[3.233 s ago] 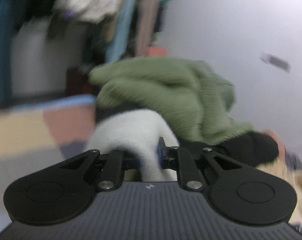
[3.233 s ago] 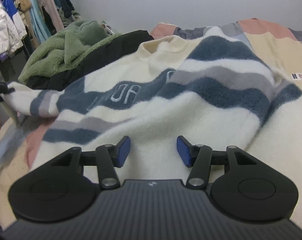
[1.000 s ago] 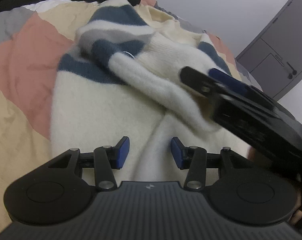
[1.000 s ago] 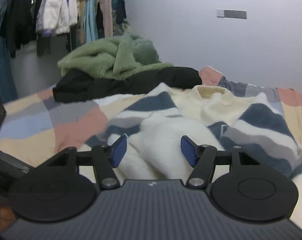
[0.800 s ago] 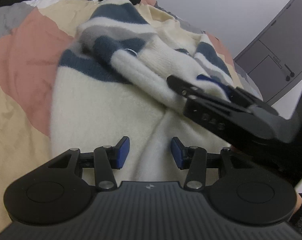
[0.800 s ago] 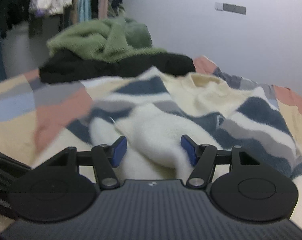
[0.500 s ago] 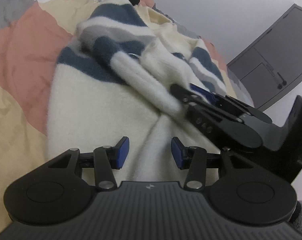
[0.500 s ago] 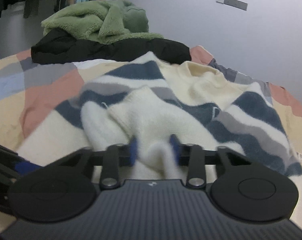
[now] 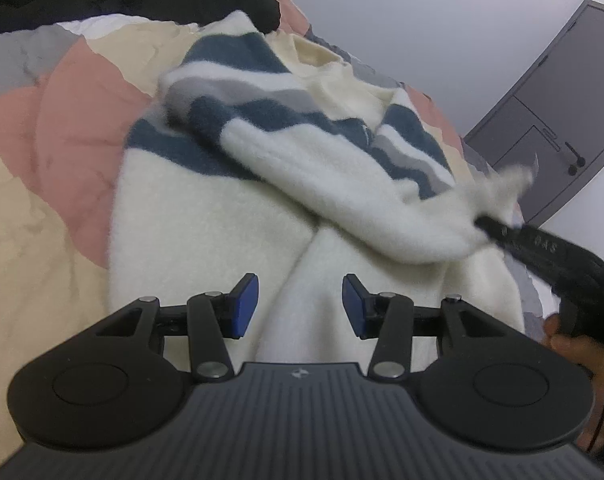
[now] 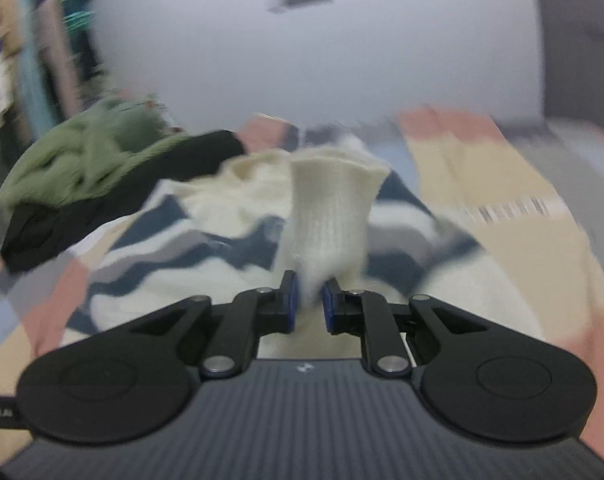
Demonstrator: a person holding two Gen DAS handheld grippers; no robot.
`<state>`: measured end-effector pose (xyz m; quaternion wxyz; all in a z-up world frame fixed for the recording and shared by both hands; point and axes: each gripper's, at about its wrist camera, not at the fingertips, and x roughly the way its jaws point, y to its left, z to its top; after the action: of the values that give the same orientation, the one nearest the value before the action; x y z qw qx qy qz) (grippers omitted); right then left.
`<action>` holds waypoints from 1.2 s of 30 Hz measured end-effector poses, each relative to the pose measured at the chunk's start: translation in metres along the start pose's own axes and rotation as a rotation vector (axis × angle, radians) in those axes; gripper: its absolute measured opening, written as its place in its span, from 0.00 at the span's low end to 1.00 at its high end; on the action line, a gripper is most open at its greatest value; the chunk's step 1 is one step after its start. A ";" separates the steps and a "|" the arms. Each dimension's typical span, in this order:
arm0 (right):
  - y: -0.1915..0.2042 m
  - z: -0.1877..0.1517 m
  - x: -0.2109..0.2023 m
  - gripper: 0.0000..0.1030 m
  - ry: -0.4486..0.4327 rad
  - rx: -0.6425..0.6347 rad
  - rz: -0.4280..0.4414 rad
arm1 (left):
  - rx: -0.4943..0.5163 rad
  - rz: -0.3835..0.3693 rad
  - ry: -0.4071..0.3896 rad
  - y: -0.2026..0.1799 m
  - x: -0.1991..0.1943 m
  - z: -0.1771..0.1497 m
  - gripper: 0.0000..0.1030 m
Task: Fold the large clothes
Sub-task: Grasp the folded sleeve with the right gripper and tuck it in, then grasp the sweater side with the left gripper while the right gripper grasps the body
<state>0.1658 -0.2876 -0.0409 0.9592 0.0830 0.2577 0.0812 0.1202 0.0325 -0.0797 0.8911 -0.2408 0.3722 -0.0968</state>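
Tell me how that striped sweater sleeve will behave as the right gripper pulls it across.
Probably floppy: the sleeve sags between the body and the right gripper, whose jaws are closing on the ribbed cuff. The fuzzy knit likely grips rather than slips. It looks bulky, so it may drag the sweater along.

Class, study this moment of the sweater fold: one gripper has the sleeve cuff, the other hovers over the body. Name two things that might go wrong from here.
1. The right gripper, jaws closing, pinches only the ribbed cuff; the stretchy knit may slip out as the sleeve is carried across.
2. The left gripper is open above the sweater, pinning nothing, so pulling the sleeve may drag or bunch the body on the quilt.
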 end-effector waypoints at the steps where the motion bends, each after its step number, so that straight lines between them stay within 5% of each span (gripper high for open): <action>1: -0.013 -0.001 0.002 0.16 0.039 0.052 -0.012 | 0.005 0.010 -0.003 0.000 -0.001 -0.001 0.50; 6: -0.064 -0.020 0.014 0.18 0.269 0.305 0.040 | -0.037 0.035 -0.008 0.006 -0.016 -0.007 0.50; 12: -0.084 -0.025 -0.021 0.28 0.316 0.364 0.064 | -0.112 0.043 -0.029 0.020 -0.047 -0.012 0.52; 14: -0.090 -0.025 -0.038 0.58 0.290 0.358 0.039 | -0.150 0.056 -0.035 0.028 -0.057 -0.015 0.52; 16: -0.100 -0.024 -0.052 0.66 0.250 0.377 0.008 | -0.202 0.079 -0.043 0.038 -0.066 -0.019 0.57; 21: -0.118 -0.028 -0.059 0.66 0.232 0.459 -0.074 | -0.335 0.123 -0.026 0.060 -0.071 -0.025 0.61; 26: -0.137 -0.032 -0.054 0.70 0.230 0.535 -0.222 | -0.334 0.112 0.035 0.058 -0.055 -0.032 0.61; 32: -0.160 -0.053 -0.039 0.70 0.324 0.727 -0.115 | -0.401 0.054 0.090 0.064 -0.032 -0.042 0.67; 36: -0.156 -0.055 -0.036 0.70 0.343 0.771 -0.003 | -0.495 -0.112 0.065 0.073 -0.037 -0.044 0.67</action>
<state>0.1245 -0.4404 -0.1016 0.8014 0.4207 0.4251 -0.0100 0.0629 0.0930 -0.1203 0.7858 -0.4685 0.3993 -0.0597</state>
